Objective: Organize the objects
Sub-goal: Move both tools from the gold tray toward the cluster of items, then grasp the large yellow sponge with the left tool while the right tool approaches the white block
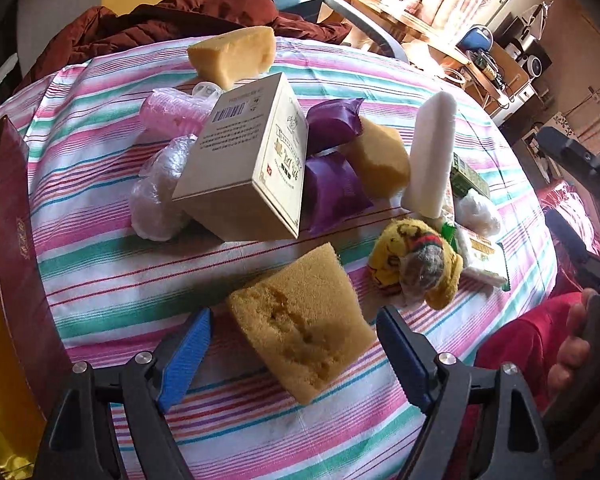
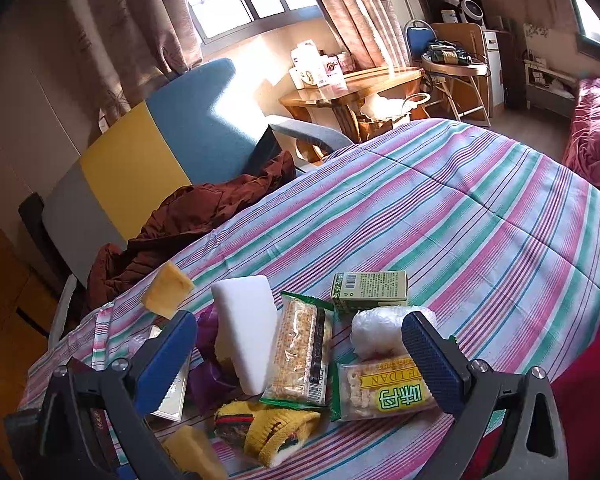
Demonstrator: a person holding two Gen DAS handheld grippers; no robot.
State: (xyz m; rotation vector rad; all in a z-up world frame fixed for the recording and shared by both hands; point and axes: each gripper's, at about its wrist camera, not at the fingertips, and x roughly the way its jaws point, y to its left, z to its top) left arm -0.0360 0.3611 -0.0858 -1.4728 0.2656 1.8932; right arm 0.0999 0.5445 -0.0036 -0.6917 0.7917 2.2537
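Left gripper (image 1: 294, 354): blue-padded jaws spread wide around a yellow porous sponge block (image 1: 302, 326), pads apart from it. Right gripper (image 2: 300, 356): jaws spread, empty, above packaged snacks.

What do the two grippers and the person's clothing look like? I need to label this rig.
Both the left gripper and the right gripper have black angular plastic arms with silver screws and blue ribbed pads. Red clothing shows beside them. No cables or markings visible.
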